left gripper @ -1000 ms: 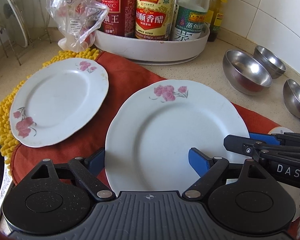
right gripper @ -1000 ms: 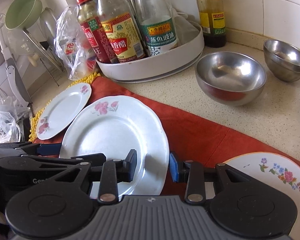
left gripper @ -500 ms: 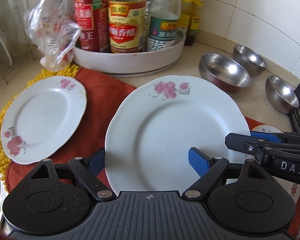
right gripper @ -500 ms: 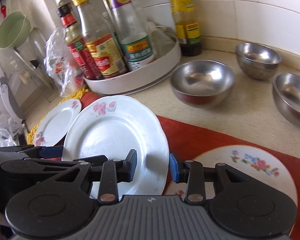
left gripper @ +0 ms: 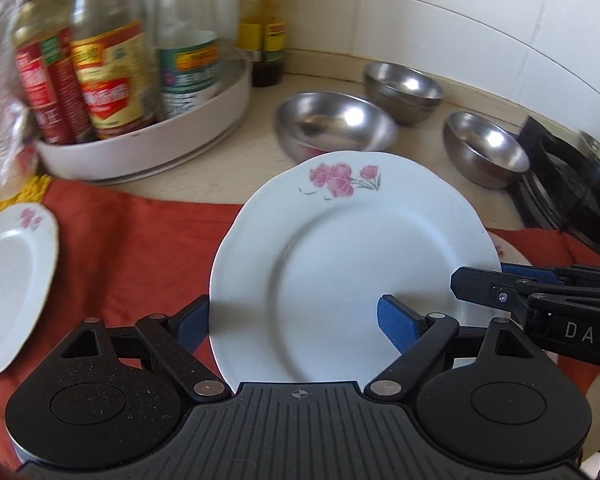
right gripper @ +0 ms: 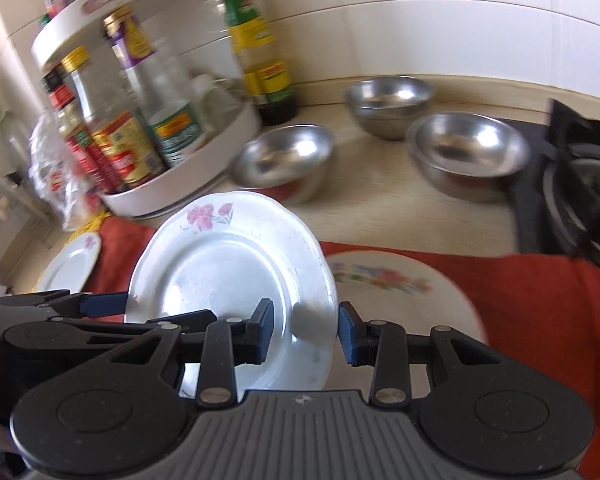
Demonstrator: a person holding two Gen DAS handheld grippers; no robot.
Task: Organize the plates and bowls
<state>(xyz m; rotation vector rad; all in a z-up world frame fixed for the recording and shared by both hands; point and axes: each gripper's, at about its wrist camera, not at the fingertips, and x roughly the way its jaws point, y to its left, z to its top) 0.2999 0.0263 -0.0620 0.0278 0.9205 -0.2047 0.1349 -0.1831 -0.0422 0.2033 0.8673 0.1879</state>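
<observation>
Left wrist view, item one: we are holding the pink-rose plate [left gripper: 352, 264] raised and tilted above the red cloth [left gripper: 132, 248], carried between both grippers. The left gripper [left gripper: 296, 322] is standing wide, its blue pads on either side of the near rim; whether they are pressing we cannot tell. The right gripper [right gripper: 304, 330] is standing narrower, straddling the plate's right rim, one pad above and one beside the edge; a firm clamp is likely but not certain.

Outstanding, as we are judging it: nothing stacked yet. A smaller rose plate [left gripper: 12, 280] is lying alone at the left on the cloth; a multicoloured floral plate [right gripper: 396, 292] is lying just right of the carried one, seemingly its destination. Three steel bowls [right gripper: 288, 160] [right gripper: 388, 100] [right gripper: 468, 152] are sitting separately on the table [right gripper: 380, 216], unnested, near the bottle tray [left gripper: 148, 144].
</observation>
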